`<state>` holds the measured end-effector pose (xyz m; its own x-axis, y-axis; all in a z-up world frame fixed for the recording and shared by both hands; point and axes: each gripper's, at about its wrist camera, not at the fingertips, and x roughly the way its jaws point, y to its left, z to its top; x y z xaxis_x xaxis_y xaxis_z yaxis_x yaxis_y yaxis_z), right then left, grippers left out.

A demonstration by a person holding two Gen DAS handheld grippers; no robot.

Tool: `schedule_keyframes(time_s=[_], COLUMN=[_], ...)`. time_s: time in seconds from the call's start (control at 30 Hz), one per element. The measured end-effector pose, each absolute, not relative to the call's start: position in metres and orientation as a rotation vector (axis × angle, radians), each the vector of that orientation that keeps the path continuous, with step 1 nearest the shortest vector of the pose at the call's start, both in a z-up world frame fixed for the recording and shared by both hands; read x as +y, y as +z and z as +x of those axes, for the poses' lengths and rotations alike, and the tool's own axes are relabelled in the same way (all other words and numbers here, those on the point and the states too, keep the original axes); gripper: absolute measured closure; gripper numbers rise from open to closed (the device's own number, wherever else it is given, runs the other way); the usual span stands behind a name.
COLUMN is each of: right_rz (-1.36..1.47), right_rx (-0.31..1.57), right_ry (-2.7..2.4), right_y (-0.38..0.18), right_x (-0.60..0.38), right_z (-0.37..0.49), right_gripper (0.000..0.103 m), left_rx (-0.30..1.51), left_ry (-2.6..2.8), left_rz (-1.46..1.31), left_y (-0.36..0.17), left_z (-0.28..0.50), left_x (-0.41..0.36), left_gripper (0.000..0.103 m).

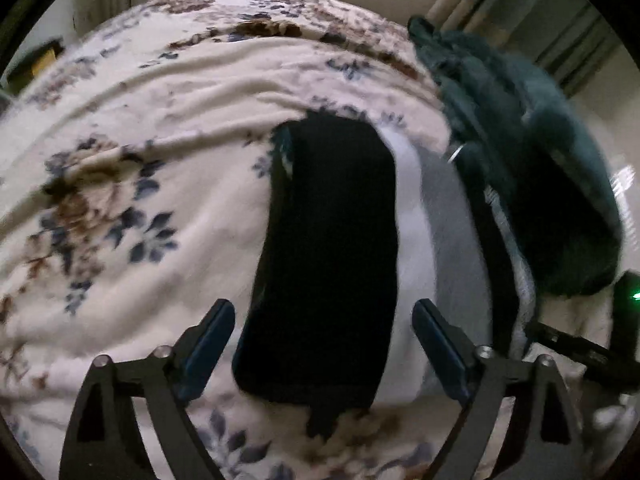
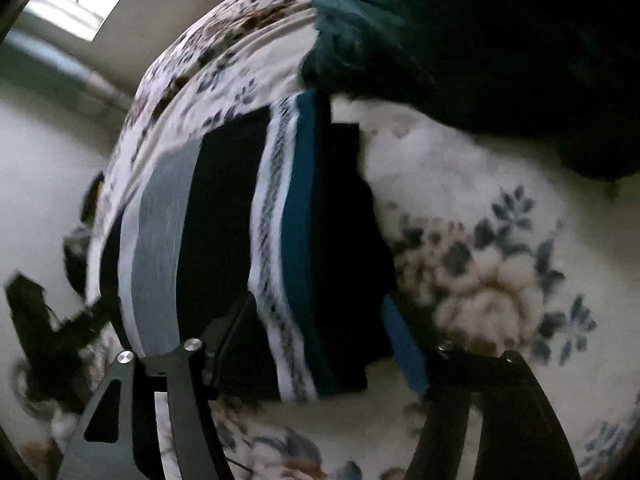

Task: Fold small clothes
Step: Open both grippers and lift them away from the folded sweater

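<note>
I can read no text, label, brand, number or sign in either wrist view. The folded striped garment (image 2: 276, 248) carries only a small repeated woven pattern in its white band, too blurred for me to make out as letters. The floral bedspread (image 1: 132, 208) shows flowers and leaves, nothing written. Both views are smeared, so any fine print is beyond me.

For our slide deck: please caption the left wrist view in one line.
Open left gripper above a folded black garment lying on a floral blanket, beside grey-and-white clothes.
</note>
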<state>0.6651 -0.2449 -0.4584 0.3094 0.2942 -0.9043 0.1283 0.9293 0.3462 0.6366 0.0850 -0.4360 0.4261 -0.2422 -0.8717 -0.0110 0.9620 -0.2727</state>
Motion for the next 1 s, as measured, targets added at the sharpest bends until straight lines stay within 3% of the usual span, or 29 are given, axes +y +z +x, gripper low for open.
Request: schedule_keyframes(time_s=[0.1, 0.2, 0.3, 0.37, 0.4, 0.53, 0.8, 1.0], right_rz=[0.278, 0.226, 0.150, 0.101, 0.081, -0.044, -0.004, -0.003], right_rx=[1.305, 1.337, 1.320, 1.282, 1.254, 1.156, 1.132, 1.080], right_ry=[0.067, 0.021, -0.029, -0.060, -0.074, -0.134, -0.196, -0.222], right_y=[-0.478, -0.498, -0.496, -0.481, -0.472, -0.437, -0.390, -0.320], right_x=[-0.228, -0.224, -0.219, -0.215, -0.214, -0.201, -0.203, -0.204], right_z=[0.645, 0.635, 0.631, 0.627, 0.623, 0.607, 0.581, 0.536], right_gripper=[0.032, 0.032, 0.023, 0.004, 0.000, 0.000, 0.000, 0.000], left_rx=[1.165, 1.206, 1.193, 1.158, 1.137, 1.109, 1.085, 1.057], left_ry=[-0.124, -0.106, -0.076, -0.042, -0.024, 0.026, 0.001, -0.029], left_rz=[-0.210, -0.227, -0.199, -0.139, -0.105, -0.028, -0.013, -0.012], left_y=[-0.456, -0.473, -0.462, -0.447, -0.438, -0.417, -0.373, -0.317], left_z=[0.630, 0.626, 0.623, 0.617, 0.613, 0.601, 0.567, 0.534], left_x=[0.076, 0.076, 0.071, 0.064, 0.059, 0.047, 0.034, 0.027], left_gripper=[0.002, 0.001, 0.001, 0.001, 0.001, 0.001, 0.001, 0.001])
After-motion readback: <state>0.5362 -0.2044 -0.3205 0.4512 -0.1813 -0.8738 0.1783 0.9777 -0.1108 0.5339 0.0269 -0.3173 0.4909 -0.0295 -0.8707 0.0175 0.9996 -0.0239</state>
